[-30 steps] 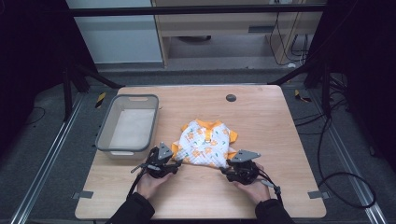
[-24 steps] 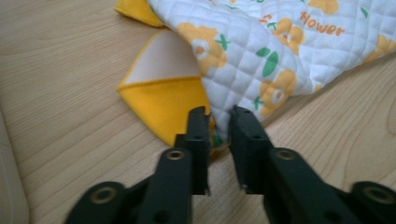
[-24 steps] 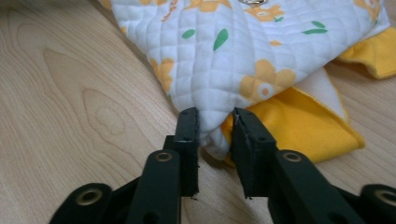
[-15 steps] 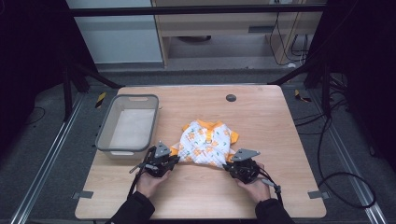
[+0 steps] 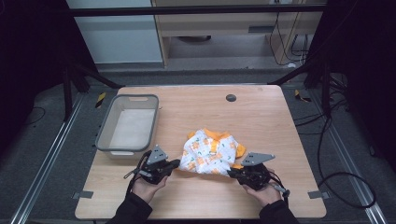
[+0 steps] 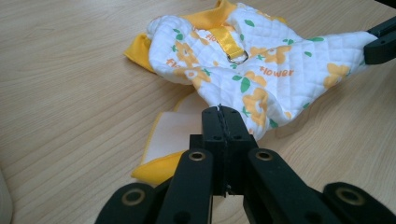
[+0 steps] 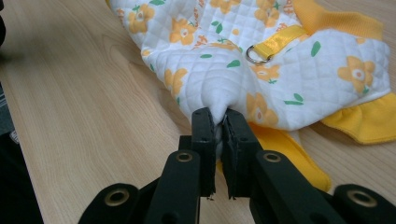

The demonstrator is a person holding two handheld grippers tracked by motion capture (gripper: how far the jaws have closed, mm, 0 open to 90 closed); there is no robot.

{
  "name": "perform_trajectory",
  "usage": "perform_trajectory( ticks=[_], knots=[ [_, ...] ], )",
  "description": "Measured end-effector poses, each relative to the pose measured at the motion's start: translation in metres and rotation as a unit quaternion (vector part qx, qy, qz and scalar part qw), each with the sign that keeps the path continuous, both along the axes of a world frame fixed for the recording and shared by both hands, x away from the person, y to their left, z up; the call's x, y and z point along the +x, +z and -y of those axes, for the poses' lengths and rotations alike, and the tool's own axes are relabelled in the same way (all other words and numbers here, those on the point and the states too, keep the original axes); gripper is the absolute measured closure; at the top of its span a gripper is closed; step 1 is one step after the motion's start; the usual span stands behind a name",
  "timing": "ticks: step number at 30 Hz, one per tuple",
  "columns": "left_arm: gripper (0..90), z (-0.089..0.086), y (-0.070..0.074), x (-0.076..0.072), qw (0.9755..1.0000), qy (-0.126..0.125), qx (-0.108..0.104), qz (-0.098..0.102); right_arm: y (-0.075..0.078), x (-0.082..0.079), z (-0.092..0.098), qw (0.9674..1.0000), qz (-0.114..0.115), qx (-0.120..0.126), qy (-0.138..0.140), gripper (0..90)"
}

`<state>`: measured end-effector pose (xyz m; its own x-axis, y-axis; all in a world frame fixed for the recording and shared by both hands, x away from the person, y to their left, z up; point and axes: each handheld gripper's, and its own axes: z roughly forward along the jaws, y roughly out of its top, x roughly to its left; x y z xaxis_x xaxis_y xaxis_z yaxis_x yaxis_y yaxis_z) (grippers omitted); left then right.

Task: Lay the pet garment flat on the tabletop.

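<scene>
A small quilted white garment [image 5: 212, 151] with orange flowers, yellow trim and a metal ring lies near the table's front edge. My left gripper [image 5: 176, 164] is at its left corner. In the left gripper view the left gripper [image 6: 219, 112] has just been closing, and its jaws are pressed together on a thin edge of the garment [image 6: 280, 70]. My right gripper [image 5: 232, 171] is at the garment's right side. In the right gripper view the right gripper [image 7: 219, 114] is shut on a bunched fold of the white garment [image 7: 261, 60]. The cloth hangs stretched between the two grippers.
A grey plastic basket [image 5: 105, 135] stands at the table's left, just beyond my left hand. The wooden table [image 5: 271, 116] has a round cable hole [image 5: 230, 97] near its far edge. Dark floor, cables and metal frame legs surround the table.
Both grippers have closed onto the garment's near corners and risen a little. The garment's near edge is now bunched and pulled taut between them.
</scene>
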<state>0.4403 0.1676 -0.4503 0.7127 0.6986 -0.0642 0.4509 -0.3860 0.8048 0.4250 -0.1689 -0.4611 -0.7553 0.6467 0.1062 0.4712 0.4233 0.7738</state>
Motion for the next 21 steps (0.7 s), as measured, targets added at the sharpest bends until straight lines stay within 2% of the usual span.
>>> perform_trajectory(
  ticks=[4, 7, 8, 9, 11, 12, 13, 14, 15, 16, 17, 18, 19, 21],
  knots=[
    [90.0, 0.001, 0.012, -0.006, 0.9998, -0.004, -0.005, 0.017, 0.012, -0.004, 0.000, 0.9998, 0.015, 0.015, 0.005, 84.3],
    [90.0, 0.001, 0.018, -0.003, 0.9997, -0.003, -0.007, 0.025, 0.018, -0.003, 0.001, 0.9995, 0.019, 0.027, 0.005, 84.2],
    [90.0, 0.002, 0.022, 0.005, 0.9996, 0.004, -0.010, 0.028, 0.023, 0.005, 0.003, 0.9990, 0.009, 0.044, -0.004, 84.2],
    [90.0, 0.002, 0.022, 0.005, 0.9996, 0.004, -0.010, 0.028, 0.023, 0.005, 0.003, 0.9990, 0.009, 0.044, -0.004, 84.2],
    [90.0, 0.006, 0.023, 0.018, 0.9995, 0.015, -0.004, 0.028, 0.025, 0.020, 0.004, 0.9981, -0.011, 0.058, -0.017, 84.0],
    [90.0, 0.009, 0.022, 0.026, 0.9994, 0.021, 0.000, 0.028, 0.022, 0.040, 0.005, 0.9959, -0.037, 0.072, -0.039, 83.6],
    [90.0, 0.012, 0.020, 0.035, 0.9991, 0.030, 0.007, 0.028, 0.022, 0.040, 0.005, 0.9959, -0.037, 0.072, -0.039, 83.6],
    [90.0, 0.016, 0.014, 0.053, 0.9984, 0.051, 0.012, 0.024, 0.014, 0.059, 0.007, 0.9933, -0.051, 0.078, -0.069, 82.9],
    [90.0, 0.016, 0.014, 0.053, 0.9984, 0.051, 0.012, 0.024, 0.014, 0.059, 0.007, 0.9933, -0.051, 0.078, -0.069, 82.9],
    [90.0, 0.020, 0.004, 0.069, 0.9974, 0.070, 0.015, 0.013, 0.002, 0.074, 0.007, 0.9917, -0.050, 0.063, -0.100, 82.5],
    [90.0, 0.020, 0.004, 0.069, 0.9974, 0.070, 0.015, 0.013, 0.002, 0.074, 0.007, 0.9917, -0.050, 0.063, -0.100, 82.5],
    [90.0, 0.023, -0.008, 0.080, 0.9964, 0.082, 0.021, 0.004, -0.010, 0.083, 0.006, 0.9904, -0.043, 0.049, -0.122, 82.1],
    [90.0, 0.023, -0.008, 0.080, 0.9964, 0.082, 0.021, 0.004, -0.010, 0.083, 0.006, 0.9904, -0.043, 0.049, -0.122, 82.1],
    [89.7, 0.027, -0.018, 0.086, 0.9955, 0.088, 0.035, 0.003, -0.021, 0.087, 0.004, 0.9898, -0.042, 0.040, -0.130, 81.6]
  ],
)
